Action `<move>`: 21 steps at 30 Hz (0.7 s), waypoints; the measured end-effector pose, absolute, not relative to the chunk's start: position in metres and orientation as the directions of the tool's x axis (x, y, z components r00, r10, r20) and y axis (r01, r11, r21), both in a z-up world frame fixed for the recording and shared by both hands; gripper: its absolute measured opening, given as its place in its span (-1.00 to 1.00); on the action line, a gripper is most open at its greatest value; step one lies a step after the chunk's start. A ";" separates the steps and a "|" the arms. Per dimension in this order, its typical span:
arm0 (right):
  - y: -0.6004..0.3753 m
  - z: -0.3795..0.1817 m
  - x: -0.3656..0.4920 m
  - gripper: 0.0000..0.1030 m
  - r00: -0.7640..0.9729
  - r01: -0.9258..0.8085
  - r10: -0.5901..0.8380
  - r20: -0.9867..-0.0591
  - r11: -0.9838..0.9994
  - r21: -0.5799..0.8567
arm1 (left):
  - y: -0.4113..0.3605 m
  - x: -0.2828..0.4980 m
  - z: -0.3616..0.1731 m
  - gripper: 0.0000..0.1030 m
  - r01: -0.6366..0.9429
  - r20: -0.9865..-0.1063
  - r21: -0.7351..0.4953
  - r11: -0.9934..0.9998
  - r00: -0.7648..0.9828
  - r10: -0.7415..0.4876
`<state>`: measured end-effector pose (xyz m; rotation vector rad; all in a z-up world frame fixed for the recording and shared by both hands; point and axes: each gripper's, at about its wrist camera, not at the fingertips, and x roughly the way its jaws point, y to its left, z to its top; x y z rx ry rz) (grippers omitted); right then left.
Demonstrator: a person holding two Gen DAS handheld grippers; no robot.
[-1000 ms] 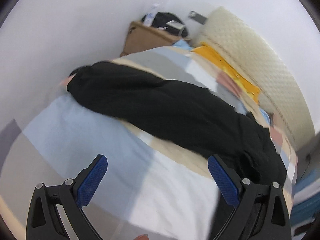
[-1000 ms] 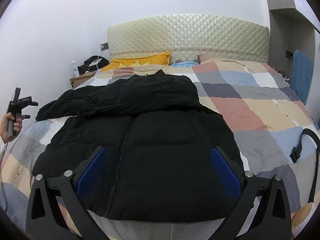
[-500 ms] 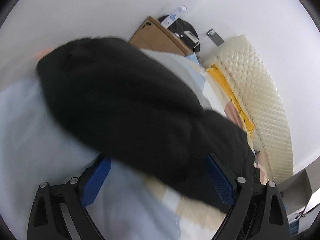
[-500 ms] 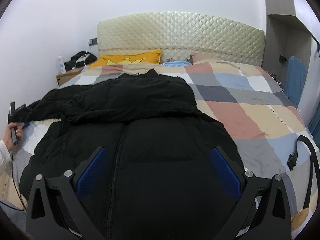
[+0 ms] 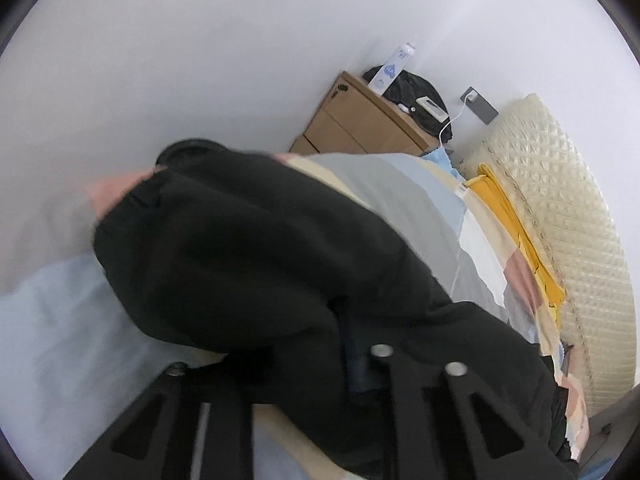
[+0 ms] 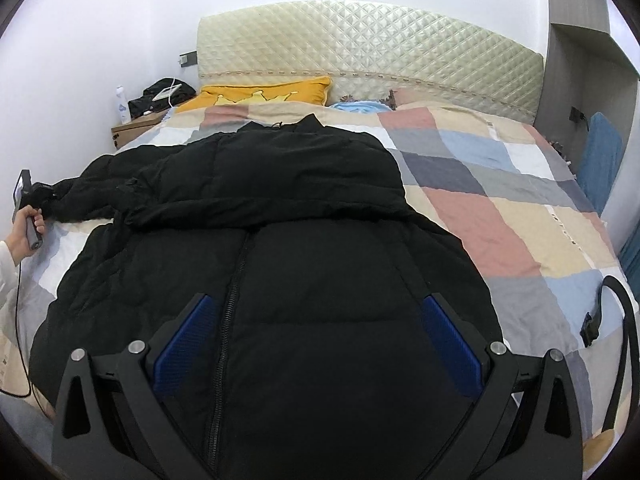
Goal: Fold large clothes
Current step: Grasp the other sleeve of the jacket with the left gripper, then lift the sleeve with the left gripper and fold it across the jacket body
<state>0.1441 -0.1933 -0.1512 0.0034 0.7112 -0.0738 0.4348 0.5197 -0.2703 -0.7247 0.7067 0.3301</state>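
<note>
At the far left edge of the bed, the left gripper has just been closing and now pinches the sleeve of the black puffer jacket, padded cloth bunched between its jaws. The right gripper hovers released over the jacket's near hem, touching nothing. The jacket lies front up, zip closed, across the checked quilt with its collar toward the headboard; to fold cleanly, I judge the sleeve should be lifted clear and carried right across the chest, laid flat before letting go, since slick padding can slip or drag the body askew.
</note>
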 end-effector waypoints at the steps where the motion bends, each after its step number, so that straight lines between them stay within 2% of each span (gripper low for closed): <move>1: -0.194 -0.150 0.142 0.99 0.760 0.066 -0.064 -0.647 0.998 -0.021 | 0.518 0.432 -0.260 -0.76 -0.500 -0.688 -0.473 0.726 0.724 0.051; 6: -0.202 -0.140 0.131 0.99 0.778 0.041 -0.032 -0.628 0.999 -0.001 | 0.511 0.424 -0.204 -0.84 -0.487 -0.673 -0.434 0.758 0.735 0.086; 11: -0.208 -0.132 0.122 0.99 0.791 0.002 0.004 -0.612 1.000 0.009 | 0.485 0.401 -0.133 -0.86 -0.438 -0.615 -0.411 0.800 0.780 0.111; 17: -0.213 -0.130 0.108 0.99 0.795 -0.061 0.058 -0.604 0.998 0.016 | 0.430 0.377 -0.068 -0.87 -0.392 -0.545 -0.372 0.841 0.826 0.144; 21: -0.221 -0.123 0.096 0.99 0.814 -0.080 0.064 -0.577 0.997 -0.002 | 0.383 0.366 -0.025 -0.87 -0.352 -0.516 -0.282 0.892 0.840 0.168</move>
